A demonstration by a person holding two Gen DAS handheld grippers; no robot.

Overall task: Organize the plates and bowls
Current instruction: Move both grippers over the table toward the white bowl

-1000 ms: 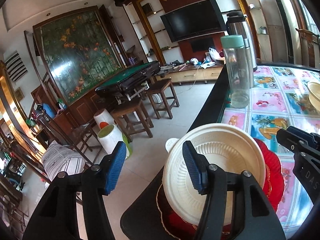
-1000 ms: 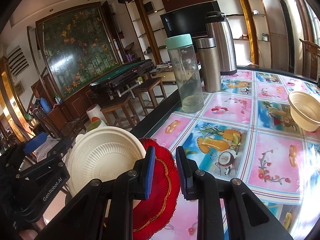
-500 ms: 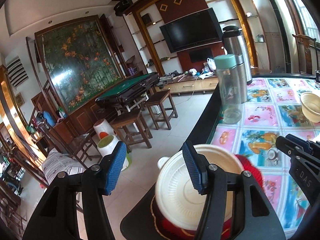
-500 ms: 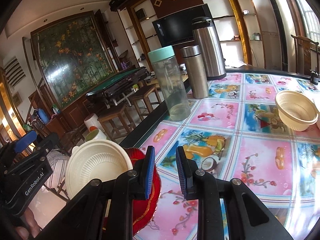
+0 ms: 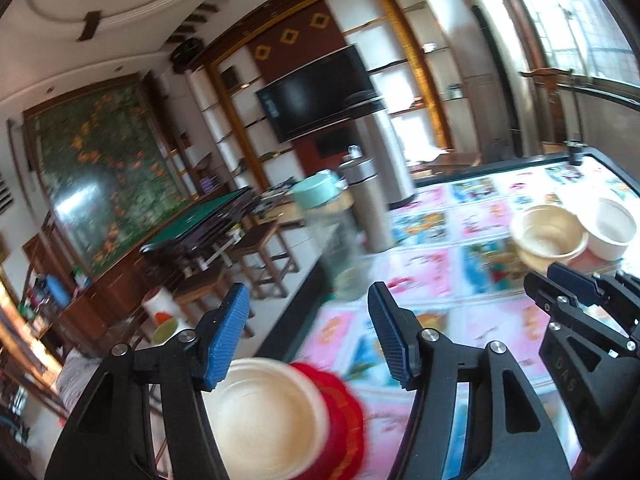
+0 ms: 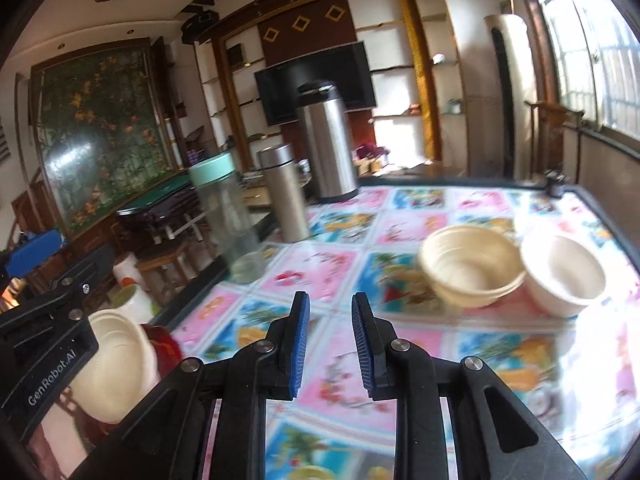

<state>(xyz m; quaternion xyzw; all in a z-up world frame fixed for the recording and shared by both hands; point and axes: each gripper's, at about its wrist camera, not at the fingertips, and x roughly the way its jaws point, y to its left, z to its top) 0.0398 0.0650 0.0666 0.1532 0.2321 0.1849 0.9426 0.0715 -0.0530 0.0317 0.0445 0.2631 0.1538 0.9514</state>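
Left hand-held gripper (image 5: 308, 334) spread wide, empty; right hand-held gripper (image 6: 329, 344) slightly parted, empty. Cream plate (image 5: 260, 420) sits on red plate (image 5: 344, 412) at table (image 6: 320, 276) corner. Cream bowls (image 6: 472, 268) far side: light, thin, flexy; pinch the rim.

Both views have swung right across the fruit-patterned worktop (image 6: 320, 276). The cream round plate (image 5: 264, 416) now lies lower left; a second white plastic bowl (image 6: 564, 276) has appeared.
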